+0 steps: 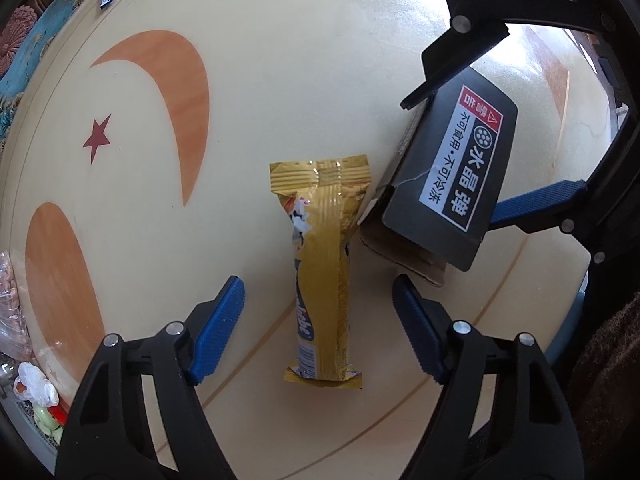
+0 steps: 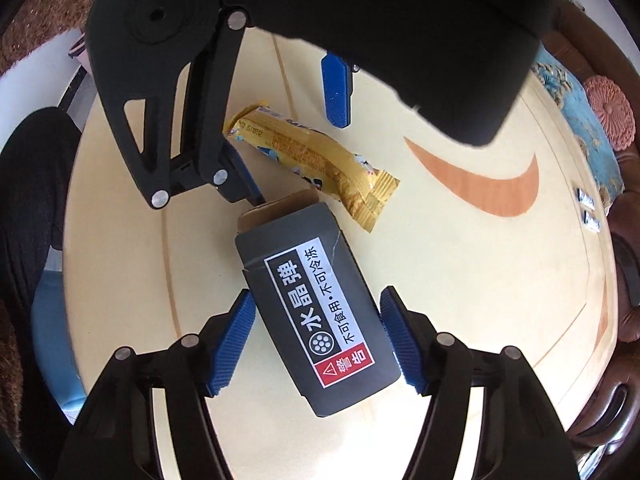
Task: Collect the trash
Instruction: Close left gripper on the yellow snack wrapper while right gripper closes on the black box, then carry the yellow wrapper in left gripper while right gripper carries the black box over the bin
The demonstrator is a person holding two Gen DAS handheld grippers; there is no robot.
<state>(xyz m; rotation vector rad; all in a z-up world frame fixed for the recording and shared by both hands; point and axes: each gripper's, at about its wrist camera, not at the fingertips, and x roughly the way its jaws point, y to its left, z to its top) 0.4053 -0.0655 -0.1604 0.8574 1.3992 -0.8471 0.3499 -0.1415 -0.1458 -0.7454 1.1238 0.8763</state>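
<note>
Currently the right tool (image 2: 316, 344) is clamping a dark cardboard box (image 2: 316, 320) across its narrow sides, lifted over the table (image 1: 280, 60); being light and hollow, it may crush. Left tool (image 1: 320, 332), fingers apart, is hovering astride a gold wrapper (image 1: 324, 272), thin, crinkly and slippery, lying flat

A round cream bench (image 1: 320, 60) inlaid with orange crescents (image 1: 176, 92) and a red star (image 1: 97, 136) catches bright daylight at its far edge, with blue floral cushions (image 2: 580, 112) on dark wooden seating (image 2: 624, 380) alongside.
</note>
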